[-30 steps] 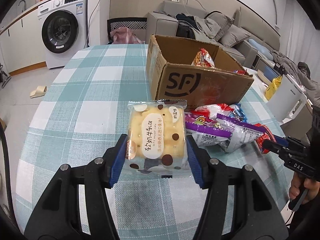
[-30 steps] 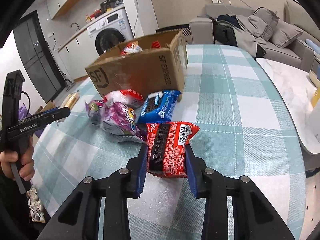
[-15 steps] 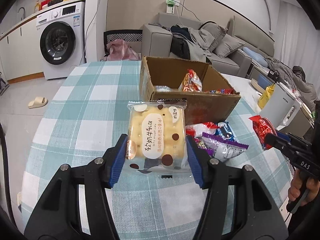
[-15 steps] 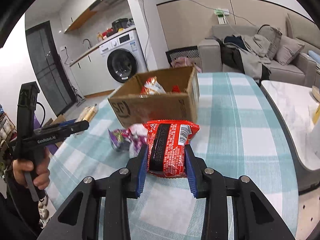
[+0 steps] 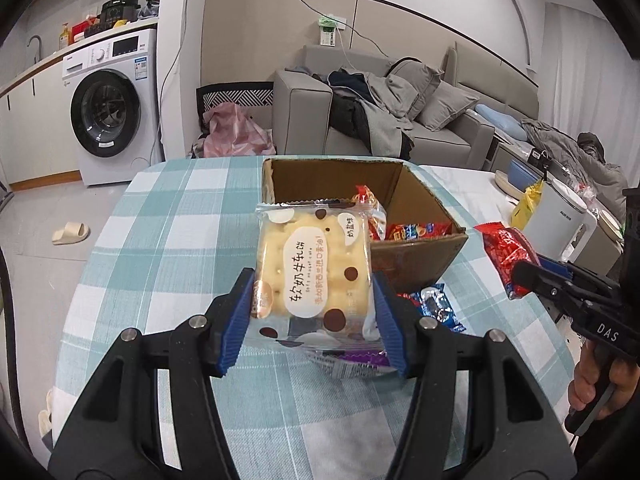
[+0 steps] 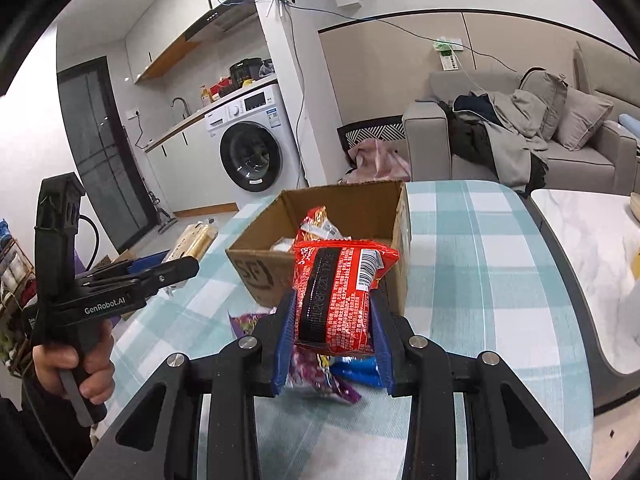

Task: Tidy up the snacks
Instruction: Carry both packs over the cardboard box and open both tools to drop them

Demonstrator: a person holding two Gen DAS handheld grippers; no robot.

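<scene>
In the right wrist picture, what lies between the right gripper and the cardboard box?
Only the red snack packet that the right gripper clamps; its top overlaps the cardboard box front.

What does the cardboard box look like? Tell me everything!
The cardboard box is plain brown, with black letters printed on its front. Its top is open, showing bare brown walls inside. It stands upright on the checked tablecloth. A few shiny red snack packets lie inside. More snacks lie on the cloth just in front.
</scene>
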